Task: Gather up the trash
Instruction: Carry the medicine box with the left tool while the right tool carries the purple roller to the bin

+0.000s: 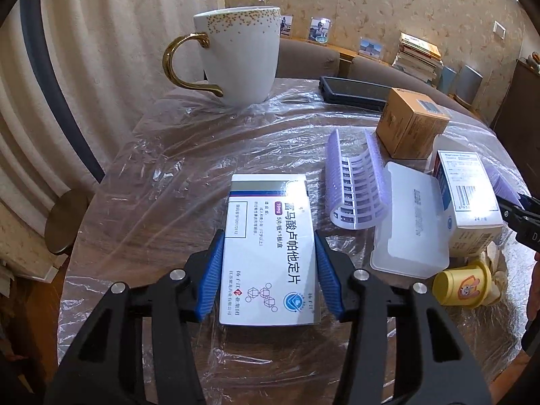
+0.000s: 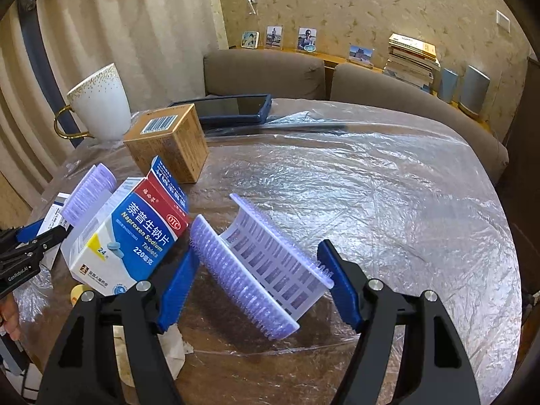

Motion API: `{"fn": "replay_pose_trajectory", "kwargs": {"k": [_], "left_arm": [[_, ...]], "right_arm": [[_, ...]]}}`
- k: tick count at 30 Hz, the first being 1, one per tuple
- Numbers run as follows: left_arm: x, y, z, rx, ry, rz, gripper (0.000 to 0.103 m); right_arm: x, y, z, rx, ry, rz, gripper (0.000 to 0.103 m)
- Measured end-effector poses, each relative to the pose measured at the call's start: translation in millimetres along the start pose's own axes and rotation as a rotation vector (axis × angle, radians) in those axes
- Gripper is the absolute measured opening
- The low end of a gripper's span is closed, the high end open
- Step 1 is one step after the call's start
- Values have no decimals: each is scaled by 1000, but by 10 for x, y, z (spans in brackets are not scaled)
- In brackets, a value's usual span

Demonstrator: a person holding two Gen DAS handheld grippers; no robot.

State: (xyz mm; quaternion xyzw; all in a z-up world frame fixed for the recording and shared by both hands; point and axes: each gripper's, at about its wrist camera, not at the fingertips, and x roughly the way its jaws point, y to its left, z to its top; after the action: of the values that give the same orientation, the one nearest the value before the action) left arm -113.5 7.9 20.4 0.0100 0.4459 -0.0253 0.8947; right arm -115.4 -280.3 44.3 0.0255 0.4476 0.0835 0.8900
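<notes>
Left gripper (image 1: 269,271) clamps its blue pads on the flat white medicine box (image 1: 268,249) lying on the plastic-covered table (image 1: 152,175). Right gripper (image 2: 260,281) presses both pads against the curved purple bristled plastic piece (image 2: 260,266). Crowding close beside it stand a white-and-blue tablet carton (image 2: 125,236), a brown cardboard cube (image 2: 168,141) and a gold-handled white mug (image 2: 101,104).

Flat white medicine box (image 1: 268,253), curled purple blister sheet (image 2: 260,266) (tilted), plastic-covered table (image 2: 371,195)
</notes>
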Motion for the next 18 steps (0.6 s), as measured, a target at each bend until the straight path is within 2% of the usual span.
{"fn": "replay_pose_trajectory", "kwargs": {"k": [5,15,18], "left_arm": [[-31,58,2,-30,13,-41,52],[-142,99,-31,-33,4,-67,52],[-198,122,-51,-52,5,-99,52]], "right_arm": [[-94,-44,-17,29,-8,16,71],[-319,-65,-142,51,-23,25,71],[-385,-70,-191,57,-25,31,71]]}}
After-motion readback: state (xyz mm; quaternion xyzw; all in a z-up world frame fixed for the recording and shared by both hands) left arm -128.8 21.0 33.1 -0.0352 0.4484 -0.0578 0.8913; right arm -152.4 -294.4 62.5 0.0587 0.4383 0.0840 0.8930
